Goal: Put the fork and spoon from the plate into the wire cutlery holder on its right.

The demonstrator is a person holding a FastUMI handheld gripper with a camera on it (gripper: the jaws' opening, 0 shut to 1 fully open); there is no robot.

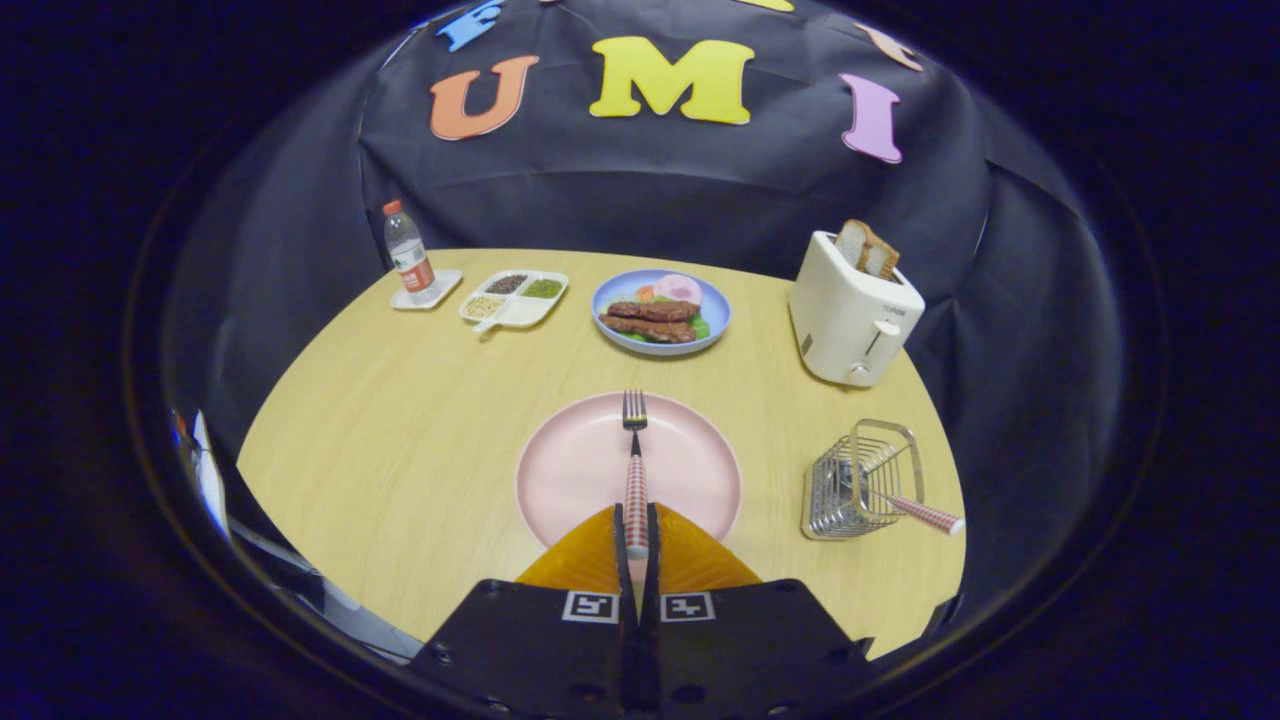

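On the bench (pixel 400 440), the pink plate (pixel 580 470) is sitting with the fork (pixel 635 450) lying on it. The hand-held gripper (pixel 636 535) is squeezing the fork's handle between both fingers. Off to the right, the spoon (pixel 905 505) is already leaning in the wire cutlery holder (pixel 850 490).

A fork (pixel 635 470) with a red-checked handle is being gripped at its handle end between the closed tongs (pixel 636 535), tines pointing away, over a round pink plate (pixel 570 470). A spoon (pixel 905 503) with a matching handle is being held, leaning, in the wire cutlery holder (pixel 862 480) standing to the plate's right.
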